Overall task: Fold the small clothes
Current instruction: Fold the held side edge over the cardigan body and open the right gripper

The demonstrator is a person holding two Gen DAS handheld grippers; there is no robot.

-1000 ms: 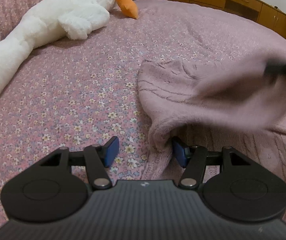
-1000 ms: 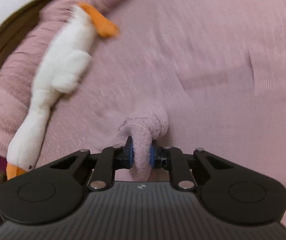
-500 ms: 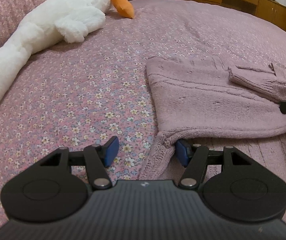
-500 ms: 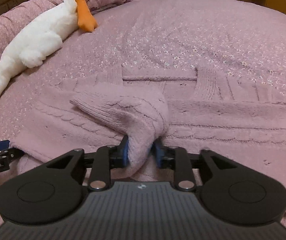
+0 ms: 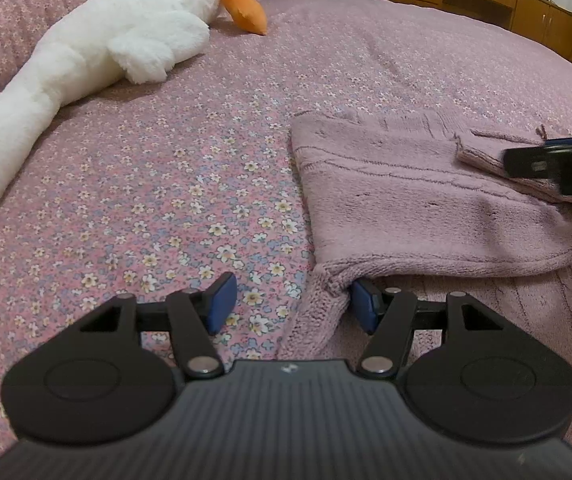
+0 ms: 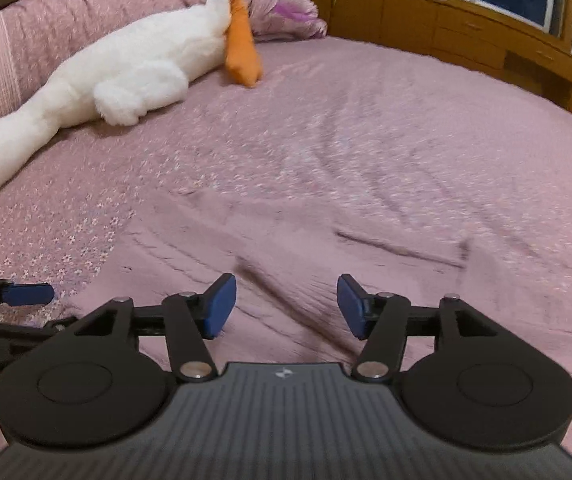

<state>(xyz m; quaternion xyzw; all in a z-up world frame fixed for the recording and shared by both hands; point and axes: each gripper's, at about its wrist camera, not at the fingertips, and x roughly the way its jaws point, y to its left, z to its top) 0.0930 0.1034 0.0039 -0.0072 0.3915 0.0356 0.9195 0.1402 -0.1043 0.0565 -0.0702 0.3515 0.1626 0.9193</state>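
One mauve knit cardigan (image 5: 406, 200) — flat on bedspread (image 5: 166, 184), sleeve (image 5: 498, 168) folded across.

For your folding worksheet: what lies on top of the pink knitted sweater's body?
A folded-over sleeve lies across the pink knitted sweater, which rests on the floral bedspread. Whatever the folded layers cover is hidden.

Mauve knit cardigan (image 5: 426, 208) flat on bed, sleeve folded across.
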